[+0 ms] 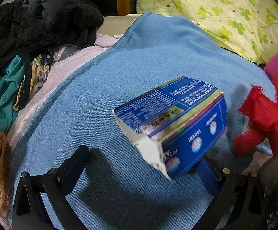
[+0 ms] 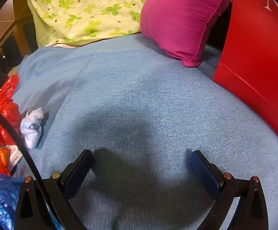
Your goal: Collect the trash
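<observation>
A torn blue carton (image 1: 177,122) with white print lies tilted and motion-blurred over the blue blanket (image 1: 100,99), just in front of my left gripper's right finger. My left gripper (image 1: 142,164) is open, its fingers wide apart and not clamping the carton. Crumpled red wrapping (image 1: 263,118) lies to the carton's right. In the right wrist view my right gripper (image 2: 141,161) is open over bare blanket (image 2: 148,95) with nothing between its fingers. At its left lie a crumpled pale blue mask (image 2: 32,126), red wrapping (image 2: 4,103) and a blue foil bag (image 2: 1,197).
A red paper bag (image 2: 257,57) stands at the right, with a pink pillow (image 2: 183,19) beside it. A green clover quilt (image 2: 85,9) lies behind. A black jacket (image 1: 43,19) and a pile of clothes (image 1: 8,88) lie at the left.
</observation>
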A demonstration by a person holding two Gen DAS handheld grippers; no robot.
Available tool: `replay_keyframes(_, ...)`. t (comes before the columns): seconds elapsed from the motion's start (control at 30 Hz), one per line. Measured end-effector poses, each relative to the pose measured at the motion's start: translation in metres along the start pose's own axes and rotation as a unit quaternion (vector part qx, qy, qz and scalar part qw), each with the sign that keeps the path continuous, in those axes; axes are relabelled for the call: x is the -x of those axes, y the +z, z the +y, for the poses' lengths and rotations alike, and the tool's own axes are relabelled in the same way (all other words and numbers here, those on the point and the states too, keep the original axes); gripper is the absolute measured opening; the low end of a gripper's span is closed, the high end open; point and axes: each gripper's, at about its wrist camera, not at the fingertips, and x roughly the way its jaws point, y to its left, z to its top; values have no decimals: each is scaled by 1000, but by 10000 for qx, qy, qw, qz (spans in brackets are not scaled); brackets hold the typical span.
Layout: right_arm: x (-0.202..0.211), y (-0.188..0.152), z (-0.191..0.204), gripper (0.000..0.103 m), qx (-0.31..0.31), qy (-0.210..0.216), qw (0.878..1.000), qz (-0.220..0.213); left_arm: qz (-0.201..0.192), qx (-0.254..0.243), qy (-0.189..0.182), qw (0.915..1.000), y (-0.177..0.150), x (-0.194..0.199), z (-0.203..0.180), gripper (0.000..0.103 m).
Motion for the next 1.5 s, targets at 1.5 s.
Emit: replay_keyframes(1.5,263,-137,80,103,522,618,9908,-1085,-885,-970,-1345,9822,-112,248,-37,103)
